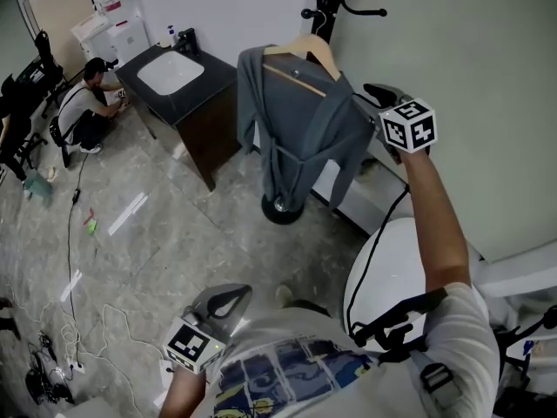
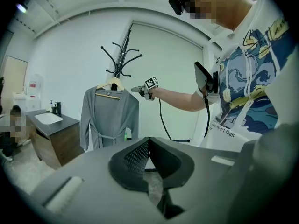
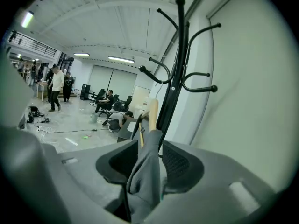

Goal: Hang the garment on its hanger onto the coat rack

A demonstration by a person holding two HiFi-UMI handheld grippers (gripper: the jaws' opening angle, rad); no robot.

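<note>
The right tongs point(image 3: 149, 160) pinch the shoulder of the soft grey robe with a tie belt point(image 3: 145, 176). The cloth is bunched between the two pads. Just past them the pale wooden hanger point(image 3: 152, 111) pokes out of the robe. Right behind it stands the tall black metal coat rack point(image 3: 180, 69). The hanger's top is close to the rack's pole; I cannot tell if it hangs there. The left tongs point(image 2: 148, 141) are squeezed together with nothing in them, low and well away from the robe. Beyond them, left of the robe, is a dark cabinet with a white sink point(image 2: 49, 139).
</note>
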